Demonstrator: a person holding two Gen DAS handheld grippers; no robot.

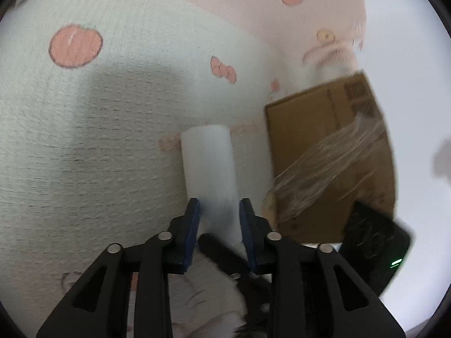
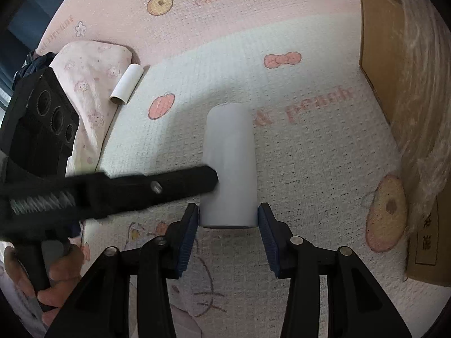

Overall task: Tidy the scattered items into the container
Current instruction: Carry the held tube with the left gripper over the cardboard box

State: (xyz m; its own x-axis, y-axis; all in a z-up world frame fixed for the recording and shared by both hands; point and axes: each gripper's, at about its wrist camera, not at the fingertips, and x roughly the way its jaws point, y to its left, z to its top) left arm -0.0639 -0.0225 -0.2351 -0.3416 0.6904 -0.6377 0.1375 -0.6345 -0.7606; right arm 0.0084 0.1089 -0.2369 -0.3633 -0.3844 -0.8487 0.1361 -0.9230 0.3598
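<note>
A white roll (image 2: 229,166) lies on a play mat (image 2: 310,169) banded pink and pale green, printed with peaches, bows and doughnuts. The cardboard box (image 1: 332,152) is brown. Both grippers are black with blue pads (image 2: 186,242). A pillow (image 2: 87,84) shows pink prints.

Left tongs (image 1: 219,208): pads either side of the white roll's near end, slightly gapped.
White roll (image 1: 208,157): just left of the cardboard box (image 1: 324,129).
Mat (image 1: 112,112): peach-patterned, under the roll.
</note>
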